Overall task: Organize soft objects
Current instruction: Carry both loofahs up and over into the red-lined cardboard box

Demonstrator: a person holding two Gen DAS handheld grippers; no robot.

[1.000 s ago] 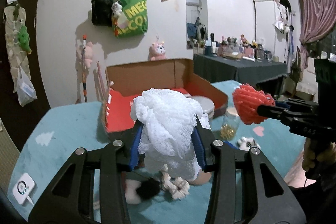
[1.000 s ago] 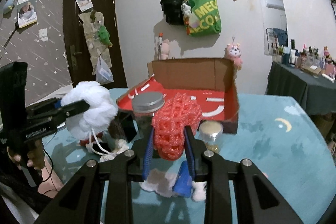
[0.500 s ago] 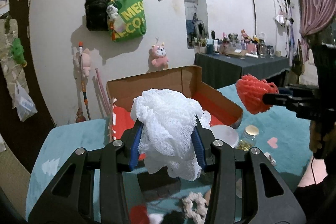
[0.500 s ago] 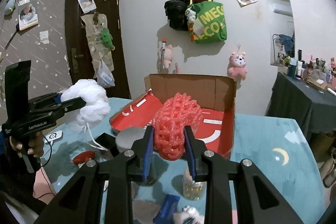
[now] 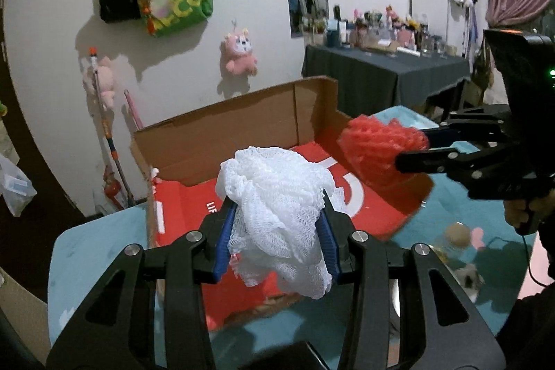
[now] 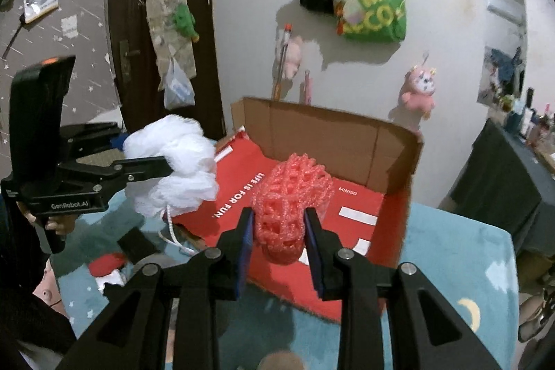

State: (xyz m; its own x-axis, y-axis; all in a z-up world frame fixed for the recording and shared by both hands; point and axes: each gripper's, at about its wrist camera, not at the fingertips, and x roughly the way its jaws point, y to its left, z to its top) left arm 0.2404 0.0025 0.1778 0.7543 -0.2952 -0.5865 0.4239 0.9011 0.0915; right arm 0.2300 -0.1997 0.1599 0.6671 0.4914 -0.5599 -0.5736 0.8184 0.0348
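My left tool point(image 5: 275, 231) is clamped on the white mesh puff point(image 5: 277, 196), which I hold in the air above the near left part of the open cardboard box point(image 5: 242, 134). My right tool point(image 6: 277, 231) grips the red mesh puff point(image 6: 293, 193) above the box's red floor, on the right side. The box sits on the desk point(image 6: 451, 252) with its blue cover. A red-and-white soft toy point(image 6: 105, 267) lies on the desk near the box's left corner.
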